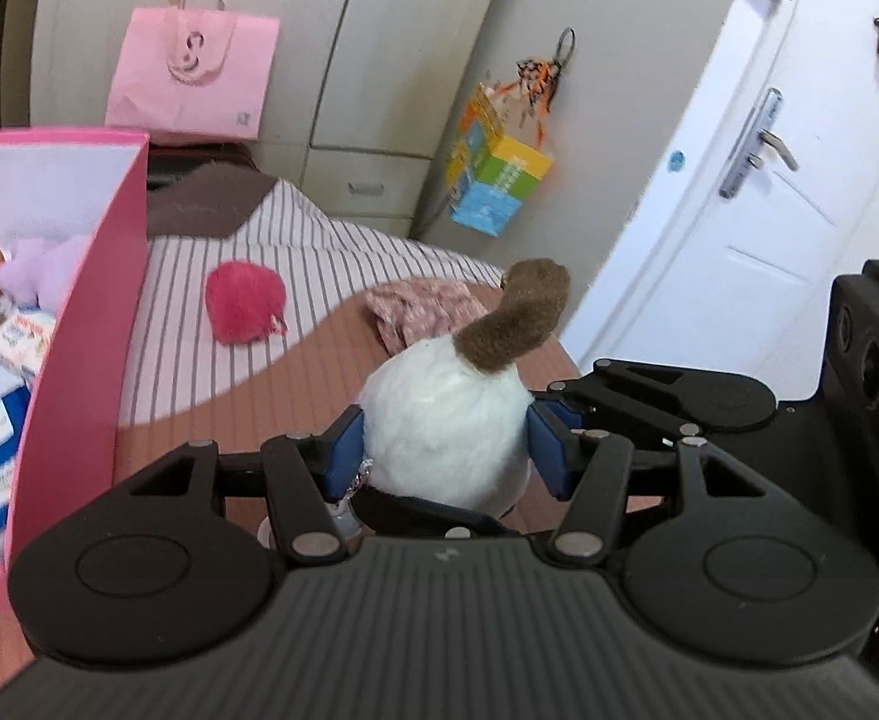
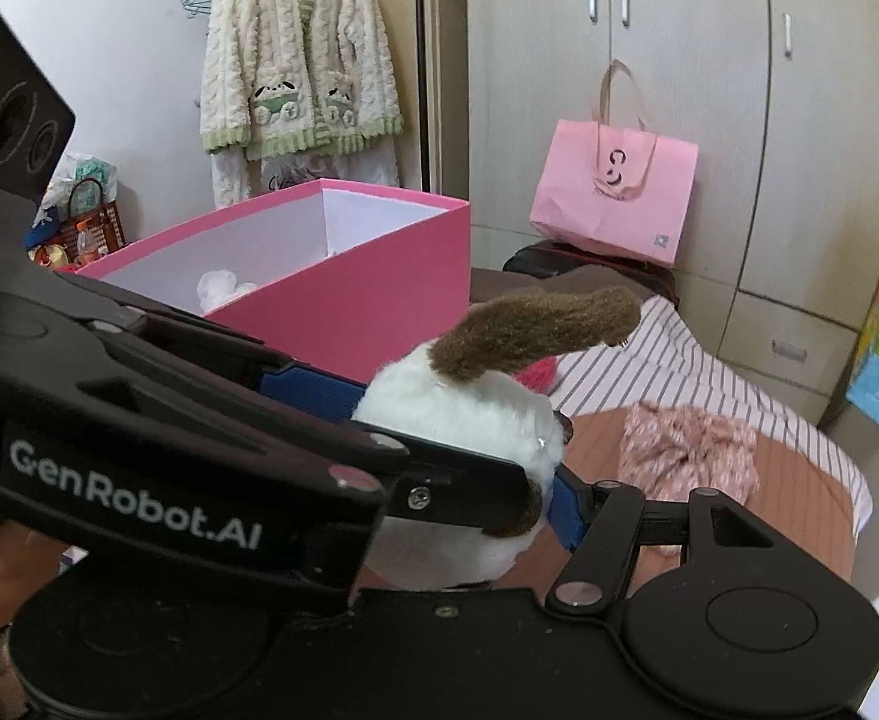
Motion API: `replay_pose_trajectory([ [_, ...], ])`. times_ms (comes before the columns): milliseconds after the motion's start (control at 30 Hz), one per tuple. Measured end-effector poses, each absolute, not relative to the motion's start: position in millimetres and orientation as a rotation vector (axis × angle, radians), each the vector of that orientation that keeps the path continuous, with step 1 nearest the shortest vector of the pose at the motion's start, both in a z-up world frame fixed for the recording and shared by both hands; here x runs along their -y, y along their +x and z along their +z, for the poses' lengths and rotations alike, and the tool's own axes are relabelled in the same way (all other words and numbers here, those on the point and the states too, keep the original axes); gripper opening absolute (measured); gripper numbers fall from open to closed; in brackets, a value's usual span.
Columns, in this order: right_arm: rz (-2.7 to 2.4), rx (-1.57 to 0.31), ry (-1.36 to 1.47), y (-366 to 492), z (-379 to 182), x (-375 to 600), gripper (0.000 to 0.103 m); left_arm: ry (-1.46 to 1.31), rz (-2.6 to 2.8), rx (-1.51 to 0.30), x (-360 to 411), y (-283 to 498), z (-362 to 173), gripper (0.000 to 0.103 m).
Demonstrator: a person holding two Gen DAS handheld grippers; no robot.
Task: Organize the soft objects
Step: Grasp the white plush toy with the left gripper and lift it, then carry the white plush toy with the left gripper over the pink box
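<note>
My left gripper is shut on a white plush toy with a brown ear, held above the bed. In the right wrist view the same plush sits between the left gripper's blue pads. My right gripper's right finger presses the plush's right side; its left finger is hidden behind the left gripper's body. A pink storage box stands at the left with several soft toys inside; it also shows in the right wrist view. A pink fluffy ball and a floral cloth lie on the bed.
The striped bedspread runs to a wardrobe. A pink paper bag stands behind the bed. A colourful bag hangs on the wardrobe. A white door is at the right. A fleece jacket hangs on the wall.
</note>
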State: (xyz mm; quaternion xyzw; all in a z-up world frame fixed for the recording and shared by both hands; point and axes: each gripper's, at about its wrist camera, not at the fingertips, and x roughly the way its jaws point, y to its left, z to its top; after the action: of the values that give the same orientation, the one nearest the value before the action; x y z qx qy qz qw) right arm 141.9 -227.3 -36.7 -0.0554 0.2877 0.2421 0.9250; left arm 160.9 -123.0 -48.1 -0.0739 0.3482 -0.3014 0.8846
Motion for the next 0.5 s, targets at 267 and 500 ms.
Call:
replay_pose_trajectory([
  [267,0.519,-0.669,-0.108,98.7,-33.9,213.5,0.068,-0.136,-0.720,-0.832,98.3,122.8,-45.6,0.056],
  [500,0.596,-0.720,-0.055,73.4,-30.5,192.4,0.068,-0.137,-0.701,-0.897,66.3,94.9,-35.2,0.055],
])
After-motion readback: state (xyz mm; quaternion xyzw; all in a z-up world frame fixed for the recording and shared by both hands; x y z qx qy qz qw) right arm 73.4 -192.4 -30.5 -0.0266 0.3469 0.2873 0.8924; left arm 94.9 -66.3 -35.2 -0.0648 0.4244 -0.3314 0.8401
